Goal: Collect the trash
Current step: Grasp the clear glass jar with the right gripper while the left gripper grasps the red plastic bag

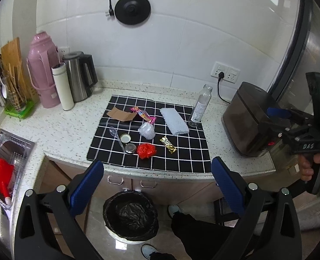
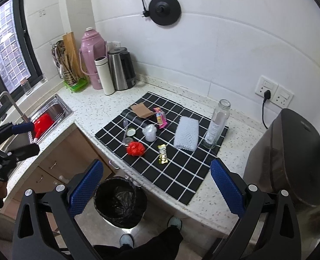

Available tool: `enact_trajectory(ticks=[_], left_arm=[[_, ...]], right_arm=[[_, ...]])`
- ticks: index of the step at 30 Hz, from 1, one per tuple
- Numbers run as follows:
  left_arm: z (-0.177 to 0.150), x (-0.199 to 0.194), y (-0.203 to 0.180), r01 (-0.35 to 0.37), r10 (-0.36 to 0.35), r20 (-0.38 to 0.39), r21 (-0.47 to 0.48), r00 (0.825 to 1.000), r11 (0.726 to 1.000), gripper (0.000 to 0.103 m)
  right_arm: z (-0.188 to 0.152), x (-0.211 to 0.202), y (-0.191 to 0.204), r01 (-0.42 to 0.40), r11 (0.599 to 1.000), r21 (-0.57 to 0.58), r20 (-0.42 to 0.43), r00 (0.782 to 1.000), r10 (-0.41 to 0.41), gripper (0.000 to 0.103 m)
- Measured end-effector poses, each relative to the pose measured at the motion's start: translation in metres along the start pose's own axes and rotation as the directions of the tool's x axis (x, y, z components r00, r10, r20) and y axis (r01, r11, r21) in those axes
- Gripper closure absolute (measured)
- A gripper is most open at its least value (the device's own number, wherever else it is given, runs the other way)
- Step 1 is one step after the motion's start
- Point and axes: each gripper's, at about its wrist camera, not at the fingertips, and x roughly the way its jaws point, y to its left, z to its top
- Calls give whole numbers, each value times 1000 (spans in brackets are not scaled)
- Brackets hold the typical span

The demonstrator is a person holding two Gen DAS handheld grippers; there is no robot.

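Plainly, I held both tools back from the worktop, high over its front edge, so I could survey the litter first. My left tool was spread wide and empty; my right tool likewise gaped, gripping nothing. The trash lay ahead on the checked cloth: a red crumpled wrapper nearest the front edge, a gold sachet beside it. The lined bin stood on the floor below, under that edge.

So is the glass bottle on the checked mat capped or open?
Open. The glass bottle stands upright with a bare mouth; two loose lids lie elsewhere on the mat.
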Motion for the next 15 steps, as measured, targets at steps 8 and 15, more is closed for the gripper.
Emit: enact_trajectory(ticks=[8,15], left_arm=[[19,86,7,-13,4,-85,-109,996,994,5],[33,168,11,-59,28,-148,-208,989,976,5]], right_arm=[[32,41,-60,38,999,38,-27,999,-37,7],[64,99,-122,61,994,92,-73,996,-54,7]])
